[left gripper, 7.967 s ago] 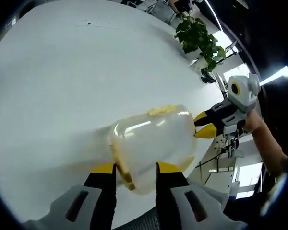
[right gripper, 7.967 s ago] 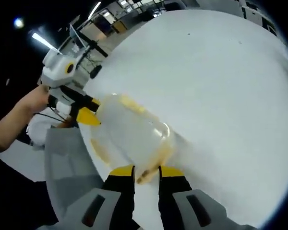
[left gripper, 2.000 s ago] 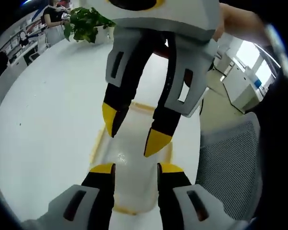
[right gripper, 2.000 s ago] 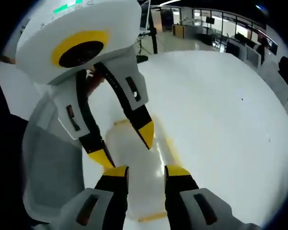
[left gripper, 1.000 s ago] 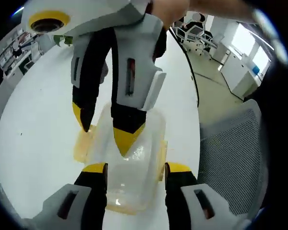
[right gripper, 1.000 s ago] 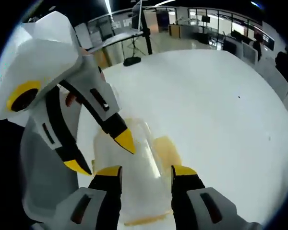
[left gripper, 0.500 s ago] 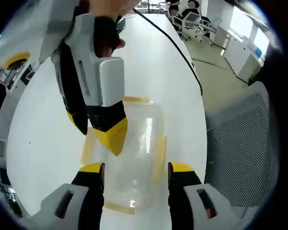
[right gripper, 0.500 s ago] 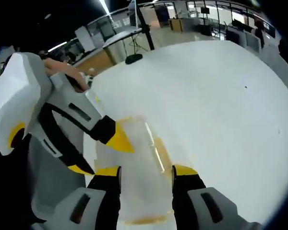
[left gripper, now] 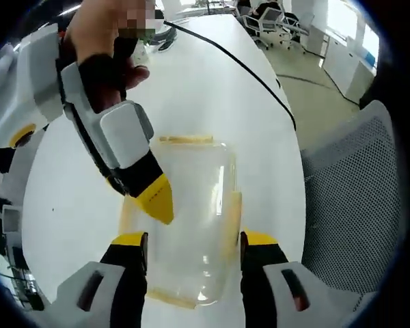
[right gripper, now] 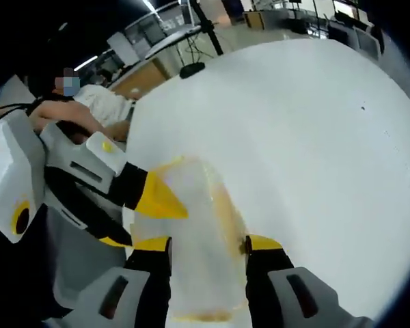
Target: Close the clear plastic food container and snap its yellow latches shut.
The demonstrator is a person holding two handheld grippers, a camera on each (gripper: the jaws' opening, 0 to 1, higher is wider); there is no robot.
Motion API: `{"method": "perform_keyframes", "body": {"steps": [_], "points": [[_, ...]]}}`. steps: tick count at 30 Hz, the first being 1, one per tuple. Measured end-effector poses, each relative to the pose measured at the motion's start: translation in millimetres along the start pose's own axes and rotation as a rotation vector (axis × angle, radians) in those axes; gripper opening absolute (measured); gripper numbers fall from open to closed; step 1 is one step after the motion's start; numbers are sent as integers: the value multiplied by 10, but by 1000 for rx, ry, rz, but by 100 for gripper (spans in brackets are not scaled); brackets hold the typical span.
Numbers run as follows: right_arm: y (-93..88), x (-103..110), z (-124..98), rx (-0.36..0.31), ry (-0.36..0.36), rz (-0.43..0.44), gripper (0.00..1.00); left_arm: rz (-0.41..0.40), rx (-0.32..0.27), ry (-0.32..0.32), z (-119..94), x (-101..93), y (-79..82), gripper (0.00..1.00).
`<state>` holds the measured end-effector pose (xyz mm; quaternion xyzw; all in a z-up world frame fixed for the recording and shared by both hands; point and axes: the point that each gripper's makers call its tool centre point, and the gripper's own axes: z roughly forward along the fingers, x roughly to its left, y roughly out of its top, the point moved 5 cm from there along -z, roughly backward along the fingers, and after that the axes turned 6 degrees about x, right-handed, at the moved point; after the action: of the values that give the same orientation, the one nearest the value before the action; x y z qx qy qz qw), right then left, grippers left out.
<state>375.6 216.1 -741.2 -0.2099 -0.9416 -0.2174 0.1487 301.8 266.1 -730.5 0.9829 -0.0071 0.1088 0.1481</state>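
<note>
Left gripper view: the right hand-held gripper [left gripper: 150,198] has swung off to the left since half a second ago, uncovering more of the clear container [left gripper: 188,219]. It lies closed on the white bench [left gripper: 212,89], yellow latches [left gripper: 231,219] along its sides, nothing visible inside. Both the left hand-held gripper [left gripper: 193,239] and the right one stand open, the left straddling the container. A mesh chair [left gripper: 355,205] sits at right.

Right gripper view: the left hand-held gripper [right gripper: 147,205] touches the container [right gripper: 198,232].

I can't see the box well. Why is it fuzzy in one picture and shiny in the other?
In the right gripper view the clear container looks smeared and milky, likely motion blur. In the left gripper view the container is sharper, with bright glare streaks on its lid; the fisheye lens bends the table edges.
</note>
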Motion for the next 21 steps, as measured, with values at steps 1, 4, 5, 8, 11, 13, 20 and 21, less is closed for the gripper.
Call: {"method": "perform_keyframes", "body": {"steps": [1, 4, 5, 8, 11, 13, 20, 21], "points": [[-2, 9, 0, 7, 6, 1, 42, 5, 1, 3, 6, 0, 3, 55], [-1, 4, 6, 21, 18, -4, 42, 22, -7, 18, 32, 2, 17, 58], [1, 10, 6, 24, 22, -9, 42, 24, -11, 22, 35, 5, 21, 58], [7, 10, 9, 35, 31, -16, 42, 24, -18, 35, 42, -5, 15, 59], [7, 5, 16, 43, 39, -22, 42, 27, -31, 50, 44, -15, 5, 58], [6, 9, 21, 46, 43, -26, 41, 23, -43, 53, 47, -16, 0, 58], [-1, 22, 24, 49, 47, -31, 41, 20, -49, 56, 52, -25, 2, 58], [-2, 19, 27, 49, 48, -32, 41, 21, -47, 56, 53, -25, 4, 58]]}}
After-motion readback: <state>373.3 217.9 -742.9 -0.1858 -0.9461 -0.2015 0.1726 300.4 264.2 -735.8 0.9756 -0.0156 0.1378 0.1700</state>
